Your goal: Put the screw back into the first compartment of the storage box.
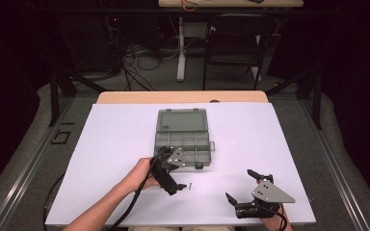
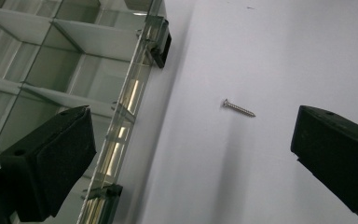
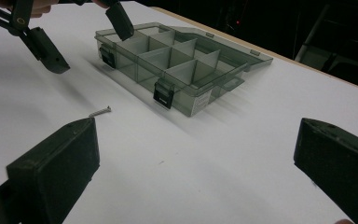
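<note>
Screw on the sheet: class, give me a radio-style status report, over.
Left tool open, hovering over the screw. Right tool open, idle, holding nothing. Screw lies loose beside the open organizer box. Nothing in the way.

Bare sheet (image 1: 250, 144) surrounds the screw (image 2: 238, 108); organizer box (image 1: 183, 137) flanks it.

Each hand-held gripper (image 1: 173, 168) is black, with blocky jaws, a grey triangular plate and seemingly a black cable.

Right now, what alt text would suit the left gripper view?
A small screw lies on a white table between two open black jaws of the left gripper, beside an open clear compartment box.
</note>
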Action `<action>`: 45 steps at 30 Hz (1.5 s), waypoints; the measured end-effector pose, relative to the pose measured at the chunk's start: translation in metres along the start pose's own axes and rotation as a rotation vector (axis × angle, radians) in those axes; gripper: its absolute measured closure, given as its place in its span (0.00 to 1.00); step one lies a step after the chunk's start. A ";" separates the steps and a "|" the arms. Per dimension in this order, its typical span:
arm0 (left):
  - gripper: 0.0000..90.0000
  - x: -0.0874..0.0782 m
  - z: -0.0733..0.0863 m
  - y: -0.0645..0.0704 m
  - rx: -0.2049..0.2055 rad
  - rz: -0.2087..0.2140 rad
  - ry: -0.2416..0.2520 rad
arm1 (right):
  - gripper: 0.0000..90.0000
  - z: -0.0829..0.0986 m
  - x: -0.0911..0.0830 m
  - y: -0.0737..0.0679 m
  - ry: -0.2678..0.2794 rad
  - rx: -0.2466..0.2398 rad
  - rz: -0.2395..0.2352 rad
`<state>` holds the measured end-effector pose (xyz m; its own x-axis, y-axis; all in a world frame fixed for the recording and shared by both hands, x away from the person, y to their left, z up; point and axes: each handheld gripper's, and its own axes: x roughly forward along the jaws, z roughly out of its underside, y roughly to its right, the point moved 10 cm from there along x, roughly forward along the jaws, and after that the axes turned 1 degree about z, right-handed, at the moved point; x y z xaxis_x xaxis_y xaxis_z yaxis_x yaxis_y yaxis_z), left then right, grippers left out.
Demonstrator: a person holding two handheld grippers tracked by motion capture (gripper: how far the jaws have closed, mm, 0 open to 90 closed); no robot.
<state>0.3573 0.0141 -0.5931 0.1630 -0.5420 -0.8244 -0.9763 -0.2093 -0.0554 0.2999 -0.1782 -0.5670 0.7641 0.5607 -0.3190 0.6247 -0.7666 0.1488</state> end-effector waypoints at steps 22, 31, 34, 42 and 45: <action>0.31 0.034 -0.001 0.022 0.058 0.080 -0.039 | 0.00 0.001 0.000 -0.001 -0.009 -0.004 -0.006; 0.57 0.038 0.000 0.025 0.082 0.124 -0.047 | 0.00 0.002 0.001 -0.001 -0.014 -0.006 -0.003; 0.62 0.039 0.000 0.025 0.096 0.125 -0.045 | 0.00 0.003 0.000 -0.001 -0.022 -0.009 -0.004; 0.74 0.039 0.001 0.029 0.098 0.175 -0.034 | 0.00 0.003 0.001 -0.002 -0.029 -0.011 -0.008; 0.75 0.039 0.001 0.028 0.093 0.176 -0.030 | 0.00 0.003 0.001 -0.002 -0.025 -0.009 -0.008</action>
<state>0.3361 -0.0119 -0.6269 -0.0140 -0.5388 -0.8423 -0.9985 -0.0370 0.0402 0.2990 -0.1774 -0.5702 0.7549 0.5584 -0.3438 0.6320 -0.7594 0.1543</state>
